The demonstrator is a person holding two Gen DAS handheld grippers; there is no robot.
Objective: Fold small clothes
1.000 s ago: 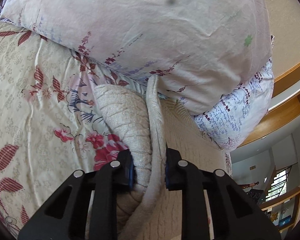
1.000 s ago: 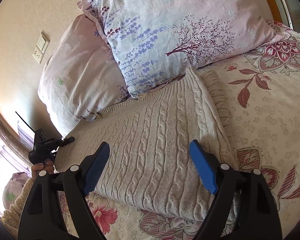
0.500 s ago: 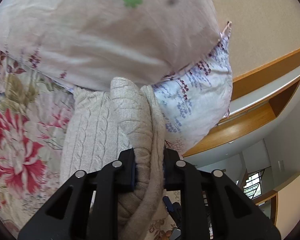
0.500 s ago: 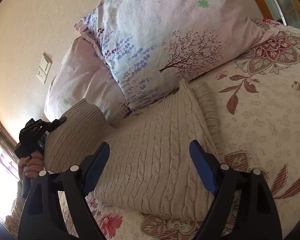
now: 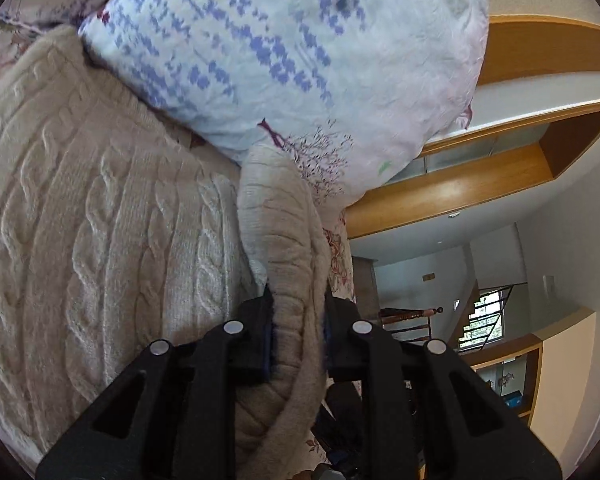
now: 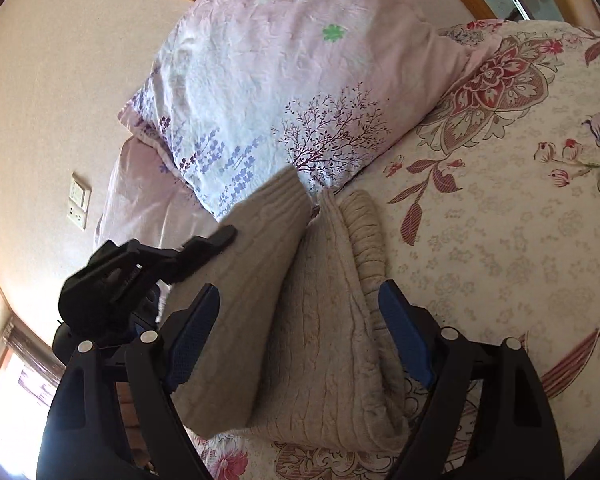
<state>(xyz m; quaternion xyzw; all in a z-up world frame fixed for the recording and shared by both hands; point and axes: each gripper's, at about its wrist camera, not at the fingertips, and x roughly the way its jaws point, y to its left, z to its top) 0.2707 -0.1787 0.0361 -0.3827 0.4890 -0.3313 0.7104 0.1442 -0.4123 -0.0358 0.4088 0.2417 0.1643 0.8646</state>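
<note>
A beige cable-knit sweater (image 6: 332, 312) lies on the floral bedspread below the pillows. My left gripper (image 5: 298, 324) is shut on the sweater's left side (image 5: 288, 240) and holds it lifted, folded over toward the middle of the sweater (image 5: 100, 240). From the right wrist view the left gripper (image 6: 204, 248) shows as a black tool over the raised flap (image 6: 256, 264). My right gripper (image 6: 300, 332) is open and empty, its blue pads (image 6: 404, 340) hovering either side of the sweater's near part.
Two floral pillows (image 6: 284, 92) lean against the wall at the head of the bed. The bedspread (image 6: 500, 220) stretches to the right. A wall socket (image 6: 78, 200) is on the left. A wooden headboard shelf (image 5: 500, 168) and a stair rail show behind.
My left gripper has lifted the sweater's left side off the bed and swung it rightward over the body. My right gripper has stayed open and shifted slightly nearer the sweater.
</note>
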